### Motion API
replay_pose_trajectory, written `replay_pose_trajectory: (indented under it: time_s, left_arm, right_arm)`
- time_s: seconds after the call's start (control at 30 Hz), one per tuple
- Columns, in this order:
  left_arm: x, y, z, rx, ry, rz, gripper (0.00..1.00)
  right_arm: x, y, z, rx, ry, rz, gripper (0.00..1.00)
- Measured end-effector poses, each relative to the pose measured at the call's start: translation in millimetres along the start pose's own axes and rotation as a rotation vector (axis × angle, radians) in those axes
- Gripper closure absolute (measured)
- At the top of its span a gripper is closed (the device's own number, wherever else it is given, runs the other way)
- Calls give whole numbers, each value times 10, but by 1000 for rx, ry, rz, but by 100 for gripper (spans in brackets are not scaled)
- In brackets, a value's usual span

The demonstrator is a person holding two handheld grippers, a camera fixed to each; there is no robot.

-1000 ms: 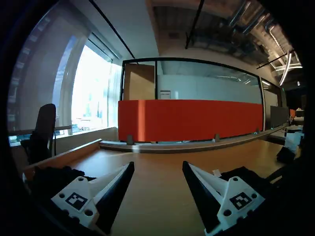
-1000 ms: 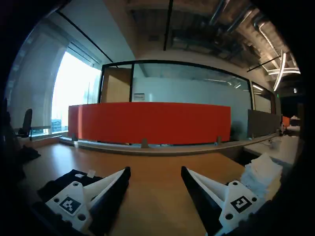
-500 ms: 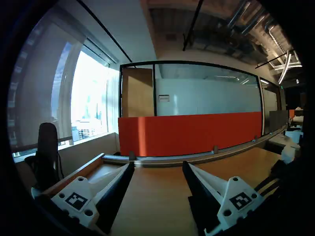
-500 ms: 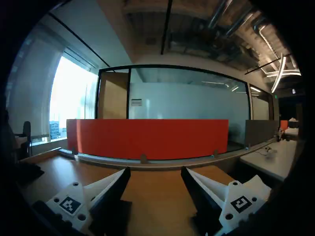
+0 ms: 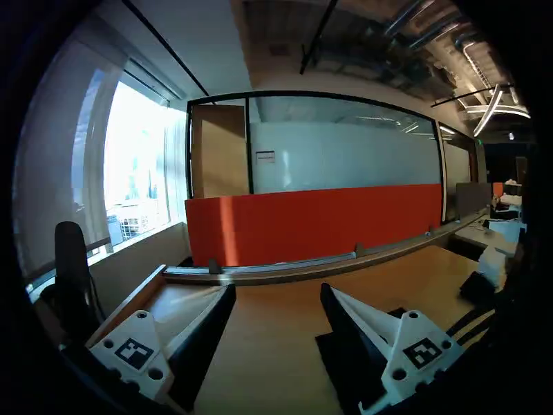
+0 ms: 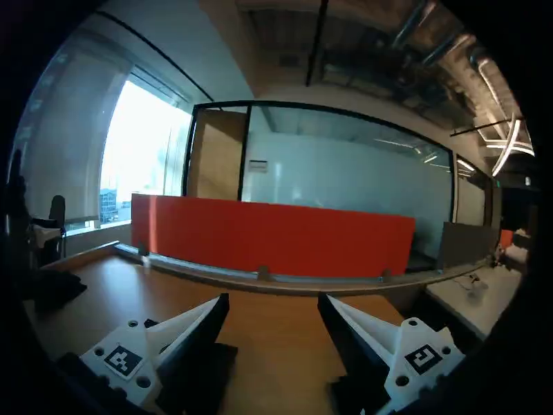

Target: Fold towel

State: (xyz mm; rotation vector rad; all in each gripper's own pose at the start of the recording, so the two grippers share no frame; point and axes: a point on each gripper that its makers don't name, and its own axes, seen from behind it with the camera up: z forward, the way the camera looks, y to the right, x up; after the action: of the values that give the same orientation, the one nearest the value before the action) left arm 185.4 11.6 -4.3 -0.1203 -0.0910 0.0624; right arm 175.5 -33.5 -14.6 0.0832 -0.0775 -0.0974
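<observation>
Step in hand: pre-grasp, as I read it. No cloth is held yet, and no fold can be made out.

The left gripper [image 5: 276,289] has its fingers spread wide with only bare wooden desk [image 5: 276,360] between them; it grips nothing. The right gripper [image 6: 273,299] is the same: wide apart, empty gap, nothing pinched.

Both cameras point level across the desk at the orange partition [image 5: 311,221] at 12 o'clock. In the left gripper view a window [image 5: 138,173] sits at 10 o'clock and a dark chair [image 5: 69,270] at 8 o'clock.

A dark flat patch, probably the towel [image 5: 329,360], lies on the desk at 5 o'clock in the left gripper view, just beside the inner edge of the right-hand finger. In the right gripper view a similar dark patch lies at 7 o'clock beside the left-hand finger. Its edges and corners are mostly cut off at the bottom, so I can't tell how it lies or whether it is partly folded.

The next move probably calls for tipping both grippers down toward 6 o'clock and lining each open gap over a towel corner or edge. Both then close before lifting, with the two corners kept level so the cloth folds square.
</observation>
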Motion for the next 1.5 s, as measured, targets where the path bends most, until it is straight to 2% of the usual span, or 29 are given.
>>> replay_pose_trajectory:
  time_s: [0.4,0.7,0.87,1.17,1.5]
  left_arm:
    - [-228,259,10,-136,-103,50,10]
    - [-474,589,-45,-293,-181,69,10]
    - [-580,622,-46,-314,-209,70,10]
    - [-857,711,-75,-343,-253,92,10]
    - [-1295,915,-130,-385,-316,103,10]
  right_arm:
    - [-152,-336,-30,161,-101,-85,0]
    - [-422,-671,-87,319,-204,-149,0]
    - [-494,-781,-97,375,-236,-164,0]
    - [-769,-884,-87,427,-286,-192,0]
    - [-1242,-967,-119,462,-349,-196,0]
